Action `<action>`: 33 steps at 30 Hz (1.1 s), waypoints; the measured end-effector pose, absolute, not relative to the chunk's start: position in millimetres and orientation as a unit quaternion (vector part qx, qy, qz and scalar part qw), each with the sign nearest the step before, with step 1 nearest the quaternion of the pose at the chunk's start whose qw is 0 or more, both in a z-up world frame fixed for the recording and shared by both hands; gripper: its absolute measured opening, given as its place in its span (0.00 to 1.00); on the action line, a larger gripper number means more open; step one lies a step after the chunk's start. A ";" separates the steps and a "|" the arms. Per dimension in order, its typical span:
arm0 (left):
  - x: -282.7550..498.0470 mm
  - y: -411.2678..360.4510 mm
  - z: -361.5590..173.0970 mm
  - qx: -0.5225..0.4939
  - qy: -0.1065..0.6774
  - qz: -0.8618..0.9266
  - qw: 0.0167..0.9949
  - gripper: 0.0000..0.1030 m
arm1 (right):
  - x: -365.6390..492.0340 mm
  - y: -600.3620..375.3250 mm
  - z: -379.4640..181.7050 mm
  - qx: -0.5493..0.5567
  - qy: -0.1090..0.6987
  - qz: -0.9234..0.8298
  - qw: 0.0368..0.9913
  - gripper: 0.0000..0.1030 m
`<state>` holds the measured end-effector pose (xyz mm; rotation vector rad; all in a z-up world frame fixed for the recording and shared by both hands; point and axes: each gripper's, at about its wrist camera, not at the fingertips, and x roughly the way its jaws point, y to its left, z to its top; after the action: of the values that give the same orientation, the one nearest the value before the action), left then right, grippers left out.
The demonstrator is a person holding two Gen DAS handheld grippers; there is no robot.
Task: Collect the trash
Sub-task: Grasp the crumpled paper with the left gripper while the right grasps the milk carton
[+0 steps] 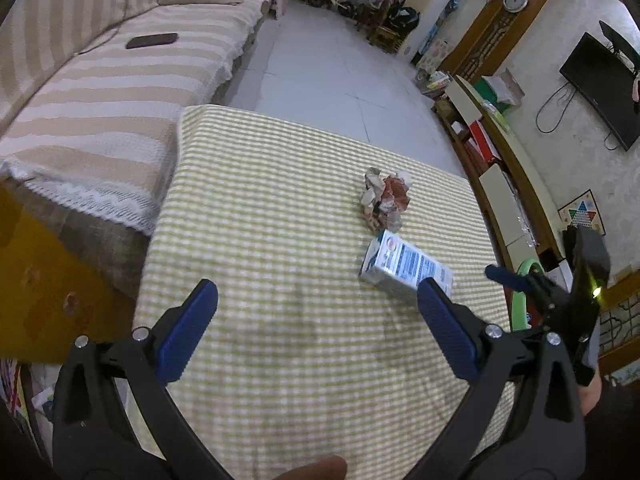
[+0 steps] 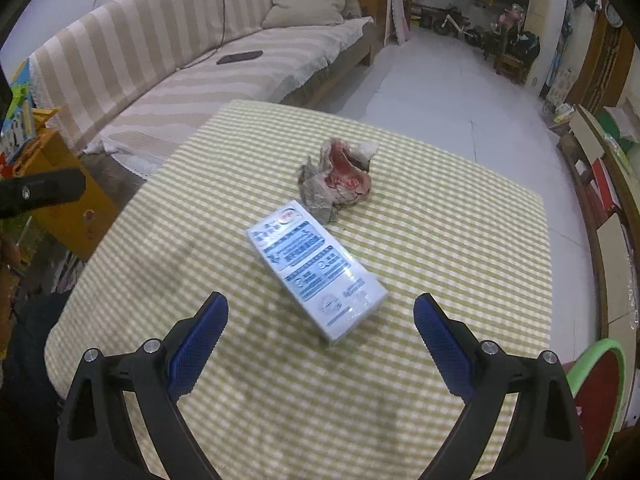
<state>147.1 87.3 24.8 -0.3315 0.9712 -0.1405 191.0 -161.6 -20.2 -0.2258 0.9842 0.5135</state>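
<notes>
On the green-checked tablecloth (image 2: 440,240) lie two pieces of trash: a crumpled wad of printed paper (image 2: 340,178) (image 1: 386,200) and, just in front of it, a flat white-and-blue carton (image 2: 316,276) (image 1: 404,268). My right gripper (image 2: 320,308) hovers open over the carton's near end, a blue pad on either side and nothing between them. Left of both items, my left gripper (image 1: 318,300) is open over bare cloth, its right fingertip (image 1: 434,300) overlapping the carton's near corner in view. The right gripper's black body (image 1: 584,276) shows at the table's right edge.
A striped beige sofa (image 2: 180,80) with a dark flat device (image 2: 240,57) on it runs along the table's left and far side. A yellow cabinet (image 2: 60,184) stands at the left. A green-rimmed red container (image 2: 596,400) sits off the table's right near corner. Low shelves (image 1: 492,168) line the right wall.
</notes>
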 end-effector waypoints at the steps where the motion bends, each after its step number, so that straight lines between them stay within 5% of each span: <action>1: 157.6 85.0 22.4 -0.163 0.466 -0.078 0.866 0.95 | 196.1 -161.1 -25.8 -0.109 0.468 0.245 0.842 0.88; 22: 295.6 4.6 -49.7 -0.106 0.527 -0.154 0.829 0.95 | 226.1 -155.0 -69.2 -0.130 0.449 0.306 0.829 0.87; 33: 322.1 -20.1 -67.7 -0.055 0.540 -0.152 0.826 0.86 | 224.8 -150.8 -84.2 -0.139 0.453 0.333 0.815 0.66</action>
<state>322.1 -20.1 -67.7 -0.1162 1.1468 -0.3224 224.8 -150.8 -84.2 -0.2969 0.9663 0.7102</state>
